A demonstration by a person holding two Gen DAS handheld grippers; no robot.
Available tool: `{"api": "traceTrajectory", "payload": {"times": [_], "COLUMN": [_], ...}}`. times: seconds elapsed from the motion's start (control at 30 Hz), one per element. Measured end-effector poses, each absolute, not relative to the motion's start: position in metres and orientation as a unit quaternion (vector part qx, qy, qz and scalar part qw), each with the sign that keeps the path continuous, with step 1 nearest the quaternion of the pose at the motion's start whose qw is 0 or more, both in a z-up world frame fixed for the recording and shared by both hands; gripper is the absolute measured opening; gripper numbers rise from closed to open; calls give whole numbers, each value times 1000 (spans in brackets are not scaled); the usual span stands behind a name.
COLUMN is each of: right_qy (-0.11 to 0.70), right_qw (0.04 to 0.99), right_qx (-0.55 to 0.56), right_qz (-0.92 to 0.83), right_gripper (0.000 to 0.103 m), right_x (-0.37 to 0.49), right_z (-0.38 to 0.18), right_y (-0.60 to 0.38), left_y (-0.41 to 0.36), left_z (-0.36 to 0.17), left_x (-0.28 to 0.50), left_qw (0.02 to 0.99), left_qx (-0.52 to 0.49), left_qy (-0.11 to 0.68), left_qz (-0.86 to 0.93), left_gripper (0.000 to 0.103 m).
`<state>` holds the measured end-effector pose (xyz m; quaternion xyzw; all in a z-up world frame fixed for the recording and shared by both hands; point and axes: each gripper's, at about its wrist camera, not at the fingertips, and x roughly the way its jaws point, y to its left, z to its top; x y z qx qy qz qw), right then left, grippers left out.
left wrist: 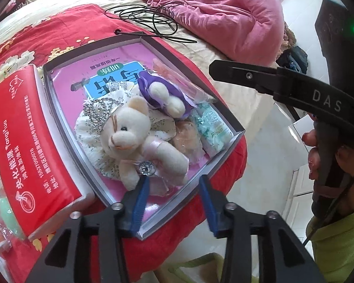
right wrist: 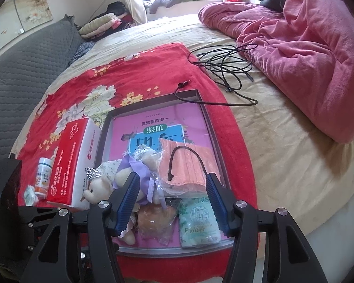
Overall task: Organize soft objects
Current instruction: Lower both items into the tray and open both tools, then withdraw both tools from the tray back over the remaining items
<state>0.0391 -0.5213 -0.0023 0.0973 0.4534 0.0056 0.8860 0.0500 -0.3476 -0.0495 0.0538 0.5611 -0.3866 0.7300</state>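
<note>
The left gripper (left wrist: 174, 188) hangs with its blue ribbed fingers (left wrist: 141, 202) partly apart and nothing between them; the left one sits just at the foot of a cream plush bear with a silver bead crown (left wrist: 132, 139), which lies ahead of the fingers in a shallow grey-walled box lined with a pink book cover (left wrist: 238, 132). Beyond the bear lies a smaller plush in purple cloth (left wrist: 162, 94), and to the right a mint-green packet of tissues (left wrist: 214, 127). Left of the fingers stands a red and white tissue carton (left wrist: 33, 146). The right gripper (right wrist: 172, 188) stands wide apart and empty above the box's near end, over a bagged stack of orange face masks (right wrist: 188, 165)
</note>
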Motion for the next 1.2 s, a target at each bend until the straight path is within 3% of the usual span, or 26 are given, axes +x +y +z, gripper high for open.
{"api": "traceTrajectory", "payload": {"times": [0.37,1.2], "right_qy": [447,411], "right_qw": [891,907], "right_qx": [78,82], "right_qz": [-8,-38], "right_gripper": [74,78], "right_x": [39,25], "right_z": [10,36], "right_y": [-512,-503], "left_y": [-339,-288], "left_z": [-34,29], "left_x": [47,35], "left_qw": [744,785], "left_qx": [58,-3], "left_qy": [548,494], "left_qz": [-379,-374], "left_gripper": [46,58]}}
